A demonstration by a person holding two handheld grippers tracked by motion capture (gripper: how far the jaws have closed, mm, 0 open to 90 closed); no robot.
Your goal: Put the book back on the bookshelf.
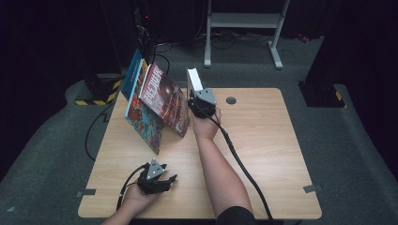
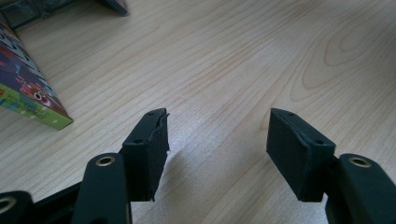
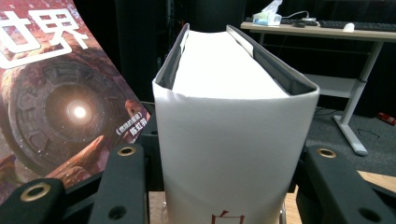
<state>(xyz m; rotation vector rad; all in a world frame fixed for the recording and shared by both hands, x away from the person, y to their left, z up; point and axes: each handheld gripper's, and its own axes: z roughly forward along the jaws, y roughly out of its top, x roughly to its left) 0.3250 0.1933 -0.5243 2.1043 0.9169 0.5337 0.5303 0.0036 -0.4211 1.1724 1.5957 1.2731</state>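
standing upright, spine toward the right hand-held gripper [image 1: 199, 104] gripping it: white book [image 3: 229, 140]; left hand-held gripper [image 2: 217, 140] open

On my screen the table [image 1: 263, 154] has a pale wood-grain top, smooth with a soft sheen. The white book [image 3: 224, 154] is wrapped in matt white paper, a little creased at the corner, and its page block looks like plain uncoated paper. At about nine o'clock from it, the red book [image 3: 60, 107] has a glossy printed cover. The colourful book [image 2: 28, 88] at ten o'clock of the left gripper view has a printed cover too. The left gripper [image 2: 217, 140] has matt black pads, slightly rough at the edges, and brass-looking rivets. The right gripper [image 3: 224, 186] looks like the same matt black plastic.
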